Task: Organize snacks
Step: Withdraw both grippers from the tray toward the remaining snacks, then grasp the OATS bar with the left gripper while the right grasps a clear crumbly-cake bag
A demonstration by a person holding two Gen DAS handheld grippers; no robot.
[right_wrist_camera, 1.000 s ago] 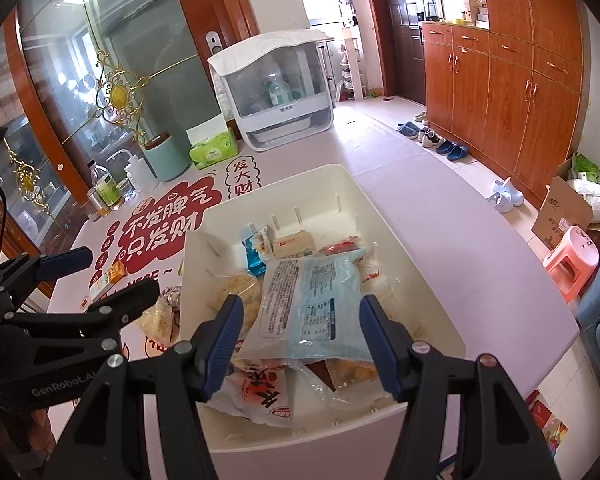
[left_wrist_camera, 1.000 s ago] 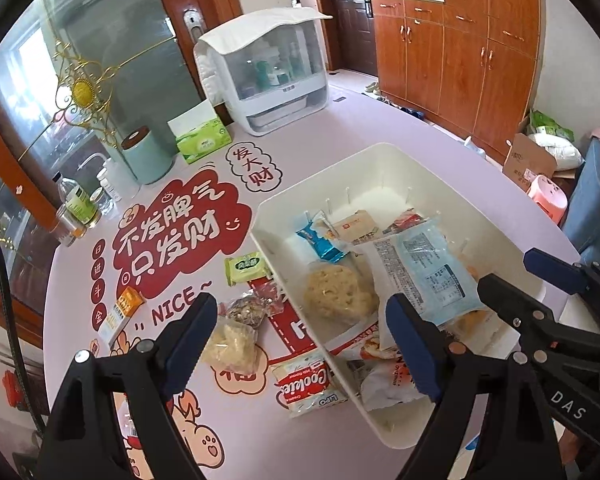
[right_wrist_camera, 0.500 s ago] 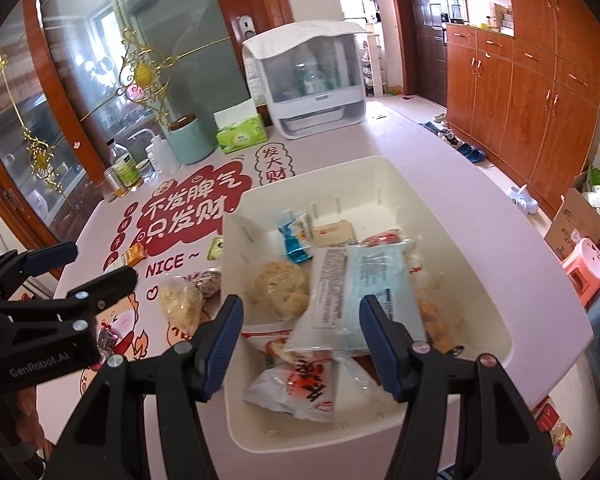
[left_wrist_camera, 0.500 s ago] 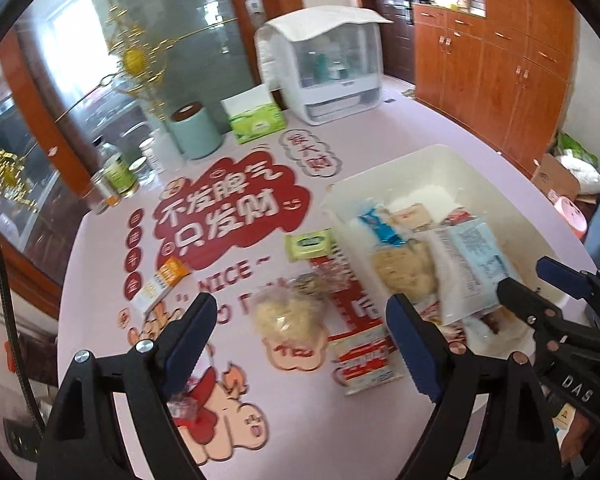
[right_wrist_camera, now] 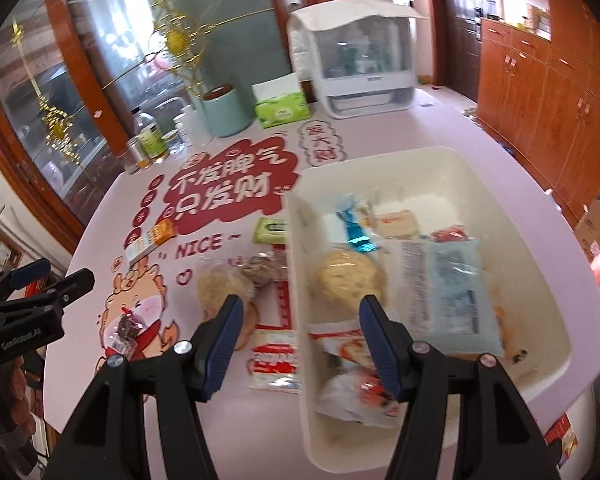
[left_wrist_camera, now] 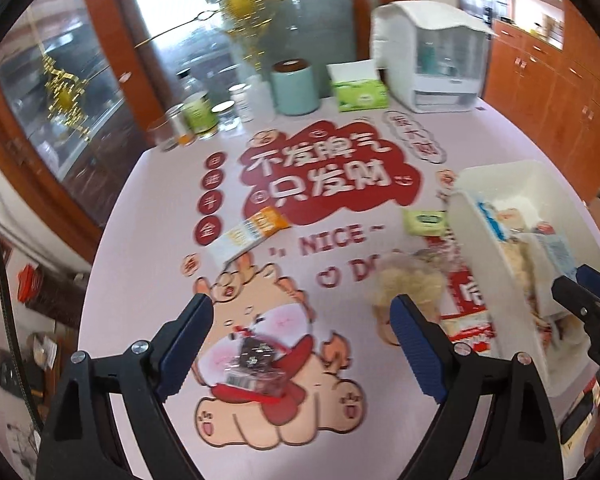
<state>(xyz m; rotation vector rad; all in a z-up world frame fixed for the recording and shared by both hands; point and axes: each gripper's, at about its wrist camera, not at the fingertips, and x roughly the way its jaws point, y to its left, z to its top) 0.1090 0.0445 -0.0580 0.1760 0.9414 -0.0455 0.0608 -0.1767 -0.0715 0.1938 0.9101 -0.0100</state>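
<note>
A small dark snack packet (left_wrist_camera: 256,364) lies on the pink table below my left gripper (left_wrist_camera: 300,304), whose jaws are opening and touch nothing. The packet sits low between the fingers in view, untouched. My right gripper (right_wrist_camera: 300,302) stands open and empty over the left wall of the white bin (right_wrist_camera: 440,160), which holds a blue-white flat bag (right_wrist_camera: 448,288) and several other snacks. Loose on the table are a pale cracker bag (right_wrist_camera: 224,286), a red-white cookie packet (right_wrist_camera: 276,356), a green packet (right_wrist_camera: 270,230) and an orange-white stick box (right_wrist_camera: 152,240).
At the table's far side stand a white lidded cabinet (left_wrist_camera: 432,64), a green tissue box (left_wrist_camera: 360,88), a teal canister (left_wrist_camera: 294,88) and several bottles and jars (left_wrist_camera: 198,110). The table's rounded edge runs close on the left. Wooden cupboards line the right wall.
My left gripper has swung left, away from the bin, to above the dark packet on the cartoon print. The right gripper has also shifted left, from over the bin's middle to its left wall.
</note>
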